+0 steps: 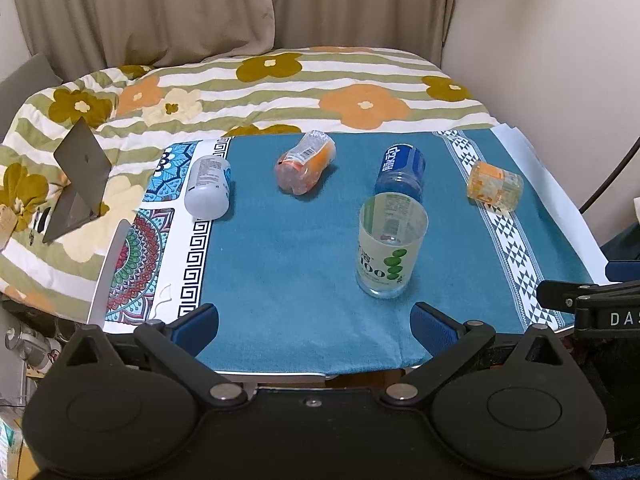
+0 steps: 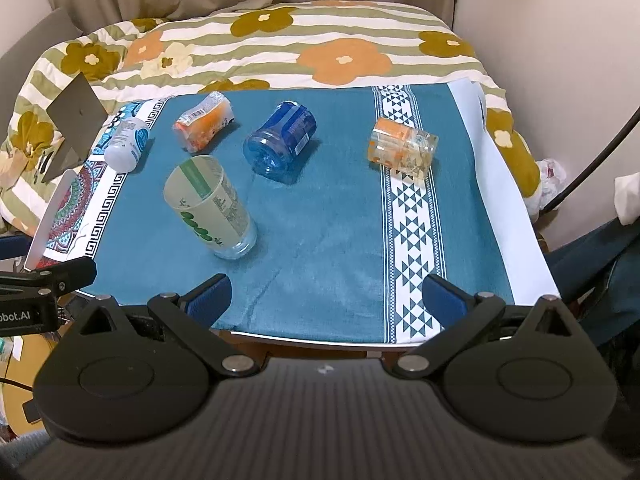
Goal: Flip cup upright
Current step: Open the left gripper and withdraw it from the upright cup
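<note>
Left wrist view is showing the left gripper (image 1: 314, 322) hovering at the near edge of the tabletop (image 1: 300, 344), its jaws standing wide apart and holding nothing. A green-labelled cup (image 1: 390, 246) is standing upright on the teal cloth (image 1: 280, 248), mouth up, just ahead of the right blue pad (image 1: 434, 326) and apart from it.

Four cups are lying on their sides farther back:
- a white cup (image 1: 208, 192) is resting at the left, on the patterned border of the cloth;
- an orange cup (image 1: 306, 162) is lying near the middle;
- a blue cup (image 1: 402, 172) is lying directly behind the upright cup;
- an orange-and-clear cup (image 1: 495, 187) is lying on the white triangle band at the right.

Right wrist view is showing the right gripper (image 2: 326, 300) at the near tabletop edge, jaws likewise spread apart and empty. Here the green-labelled cup (image 2: 210, 206) is appearing ahead and to the left, well apart from the blue cup (image 2: 280, 146).

A floral quilt (image 1: 280, 92) is lying behind the tabletop.
</note>
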A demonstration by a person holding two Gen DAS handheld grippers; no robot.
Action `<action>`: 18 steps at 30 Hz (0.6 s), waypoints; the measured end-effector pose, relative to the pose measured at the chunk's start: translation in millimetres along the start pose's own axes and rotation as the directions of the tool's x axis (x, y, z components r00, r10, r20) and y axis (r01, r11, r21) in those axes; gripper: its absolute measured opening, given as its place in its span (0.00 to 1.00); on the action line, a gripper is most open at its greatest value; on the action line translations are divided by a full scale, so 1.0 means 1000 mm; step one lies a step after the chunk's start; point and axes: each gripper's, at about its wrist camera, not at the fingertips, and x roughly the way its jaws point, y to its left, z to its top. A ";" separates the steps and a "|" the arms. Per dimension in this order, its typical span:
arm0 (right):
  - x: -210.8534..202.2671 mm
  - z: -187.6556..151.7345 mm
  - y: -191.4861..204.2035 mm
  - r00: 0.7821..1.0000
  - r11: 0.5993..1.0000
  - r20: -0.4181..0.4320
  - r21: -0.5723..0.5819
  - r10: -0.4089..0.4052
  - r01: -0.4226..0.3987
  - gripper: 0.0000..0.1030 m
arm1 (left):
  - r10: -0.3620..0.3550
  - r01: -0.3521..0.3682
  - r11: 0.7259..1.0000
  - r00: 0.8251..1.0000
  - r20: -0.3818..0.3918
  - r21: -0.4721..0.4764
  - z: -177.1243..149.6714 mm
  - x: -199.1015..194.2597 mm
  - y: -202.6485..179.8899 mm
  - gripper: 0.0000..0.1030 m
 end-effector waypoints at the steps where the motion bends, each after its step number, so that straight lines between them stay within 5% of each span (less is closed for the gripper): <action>1: 0.000 0.000 0.000 1.000 1.000 0.001 0.001 -0.001 0.001 1.00 | 0.001 -0.001 1.000 1.000 0.003 0.001 0.000 0.000 0.000 1.00; 18: -0.002 0.000 0.001 1.000 1.000 0.004 -0.002 -0.003 0.003 1.00 | 0.025 -0.025 1.000 1.000 0.020 0.005 -0.003 -0.003 -0.002 1.00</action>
